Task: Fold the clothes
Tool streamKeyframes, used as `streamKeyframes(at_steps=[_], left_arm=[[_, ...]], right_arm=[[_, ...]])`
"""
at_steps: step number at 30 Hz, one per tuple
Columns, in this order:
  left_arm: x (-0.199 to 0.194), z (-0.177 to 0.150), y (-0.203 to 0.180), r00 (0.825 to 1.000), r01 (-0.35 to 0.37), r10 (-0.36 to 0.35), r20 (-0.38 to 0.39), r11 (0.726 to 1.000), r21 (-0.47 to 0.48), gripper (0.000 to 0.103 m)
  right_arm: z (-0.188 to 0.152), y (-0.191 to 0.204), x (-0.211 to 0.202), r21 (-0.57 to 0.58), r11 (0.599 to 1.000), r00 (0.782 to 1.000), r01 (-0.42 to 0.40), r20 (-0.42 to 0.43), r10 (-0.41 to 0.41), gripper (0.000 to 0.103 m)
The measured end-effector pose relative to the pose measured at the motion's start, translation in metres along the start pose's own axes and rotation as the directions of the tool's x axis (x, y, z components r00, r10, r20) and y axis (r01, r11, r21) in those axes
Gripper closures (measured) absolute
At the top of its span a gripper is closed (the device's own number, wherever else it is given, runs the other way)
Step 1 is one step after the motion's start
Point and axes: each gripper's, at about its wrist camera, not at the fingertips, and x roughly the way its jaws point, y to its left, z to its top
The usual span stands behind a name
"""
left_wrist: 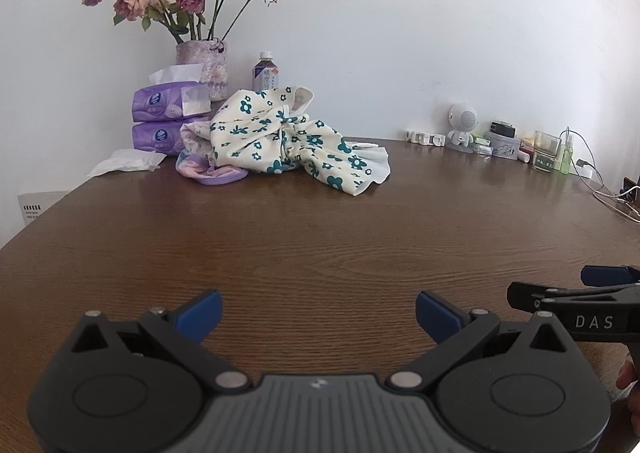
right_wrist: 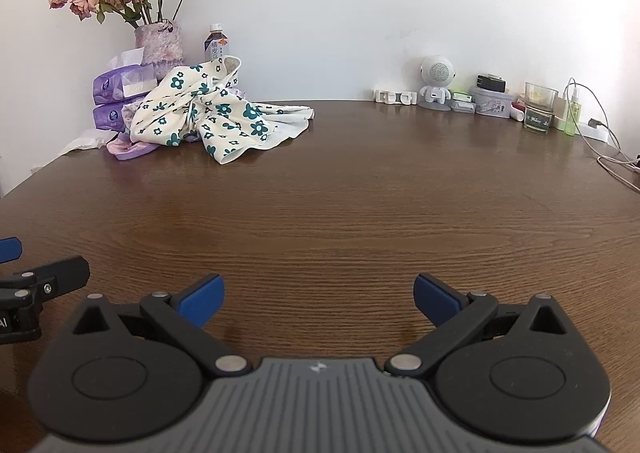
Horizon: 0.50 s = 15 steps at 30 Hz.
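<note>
While both my left gripper and right gripper gape empty, the flowered garment lies crumpled beside the vase, well ahead-left, nearer my left

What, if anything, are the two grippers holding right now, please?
Nothing is held: the left gripper and right gripper are both open over the bare table, far from the crumpled floral garment.

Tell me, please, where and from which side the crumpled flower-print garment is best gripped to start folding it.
Probably the loose hem of the flower-print garment, which trails toward the grippers onto bare table. Coming from the near side seems best: tissue packs and a vase crowd its far left. Left gripper and right gripper are open.
</note>
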Motion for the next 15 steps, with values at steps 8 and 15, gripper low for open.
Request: streamKeyframes(at_steps=[8,15], left_arm=[[0.0007,-0.0007,0.0032,1.000,0.008,-0.009,-0.029,0.999,-0.047,0.000],[0.0010,0.0000,0.0028,0.999,0.002,-0.005,-0.047,0.998,-0.063,0.000]], right_arm=[[-0.0002,0.0035,0.0000,-0.036,0.999,1.000,0.023,-0.008,-0.023,0.000],[-0.0022,0.0037,-0.0009,-0.027,0.999,0.999,0.035,0.005,-0.035,0.000]])
